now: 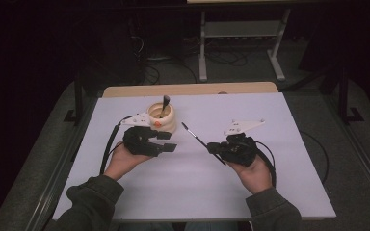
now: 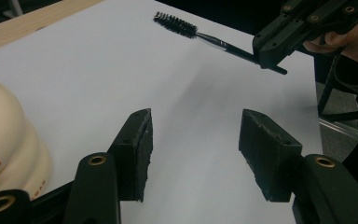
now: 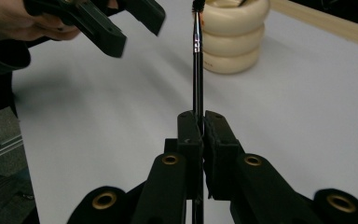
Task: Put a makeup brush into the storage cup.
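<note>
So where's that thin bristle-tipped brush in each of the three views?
High view: brush at centre, angled, in the right gripper.
Left gripper view: top, bristles left.
Right gripper view: upright at centre, clamped by the jaws.
Shared landmark: cream ringed holder.

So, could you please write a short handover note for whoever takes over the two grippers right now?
Right gripper: shut on the thin brush, clamped on the handle with the bristle end pointing toward the cream holder.
Left gripper: open and holding nothing, held over the white table just beside the holder.
Cream holder: upright near the table's far edge, with one dark tool already standing in it.
Done: the brush is lifted off the table and held firmly.
Left, as far as I can judge: carry the brush to the holder, drop it in handle first, then release.
</note>
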Available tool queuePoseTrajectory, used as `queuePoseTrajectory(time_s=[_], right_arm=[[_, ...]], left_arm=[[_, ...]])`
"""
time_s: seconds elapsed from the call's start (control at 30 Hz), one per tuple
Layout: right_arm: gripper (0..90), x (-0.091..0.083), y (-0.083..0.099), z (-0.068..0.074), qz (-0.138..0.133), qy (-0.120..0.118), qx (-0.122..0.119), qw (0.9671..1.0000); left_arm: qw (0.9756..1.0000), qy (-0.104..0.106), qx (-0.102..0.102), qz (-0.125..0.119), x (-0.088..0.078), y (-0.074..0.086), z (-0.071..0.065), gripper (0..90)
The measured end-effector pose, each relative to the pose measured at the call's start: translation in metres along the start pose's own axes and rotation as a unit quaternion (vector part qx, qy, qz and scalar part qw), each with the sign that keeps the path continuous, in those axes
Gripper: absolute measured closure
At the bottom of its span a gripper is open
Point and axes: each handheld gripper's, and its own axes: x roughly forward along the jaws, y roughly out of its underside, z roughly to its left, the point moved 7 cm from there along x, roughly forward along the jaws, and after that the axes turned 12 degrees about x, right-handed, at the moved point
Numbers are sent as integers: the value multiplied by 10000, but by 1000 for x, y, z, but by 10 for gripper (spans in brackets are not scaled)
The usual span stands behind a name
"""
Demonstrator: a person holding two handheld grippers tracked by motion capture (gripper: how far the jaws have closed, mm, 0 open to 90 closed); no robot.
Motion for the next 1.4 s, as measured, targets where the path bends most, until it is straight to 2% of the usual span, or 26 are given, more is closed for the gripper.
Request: queuePoseTrajectory(time_s=[0.23, 0.4, 0.53, 0.6, 0.83, 1.0, 1.03, 1.13, 1.27, 1.37, 1.4], right_arm=[[850, 11, -12, 18, -63, -248, -208, 9995], [850, 20, -11, 26, -31, -401, -297, 9988], [849, 26, -8, 30, -24, -480, -390, 9981], [850, 27, -8, 32, -10, -511, -428, 9978], [849, 33, -1, 33, 21, -509, -525, 9973], [849, 36, 4, 34, 88, -397, -673, 9969], [849, 37, 4, 36, 104, -357, -754, 9965], [849, 38, 5, 37, 100, -348, -795, 9962], [849, 39, 6, 38, 142, -330, -849, 9957], [849, 41, 8, 41, 181, -264, -993, 9945], [849, 42, 8, 41, 182, -239, -1028, 9943]], left_arm=[[9998, 205, 30, -74, 2, -6, -7, 484], [9992, 400, 12, -51, 9, -6, -13, 517], [9988, 478, 44, -61, 10, -7, -16, 553], [9984, 556, 10, -119, 11, -9, -17, 578], [9981, 605, 38, -119, 12, -8, -17, 631], [9978, 651, 18, -130, 13, -8, -19, 654], [9977, 666, 42, -112, 13, -7, -19, 674], [9974, 707, 49, -119, 14, -7, -20, 708], [9966, 790, -33, -212, 15, -7, -20, 742], [9960, 861, -41, -246, 15, -7, -21, 791], [9951, 946, -68, -262, 15, -8, -23, 812]])
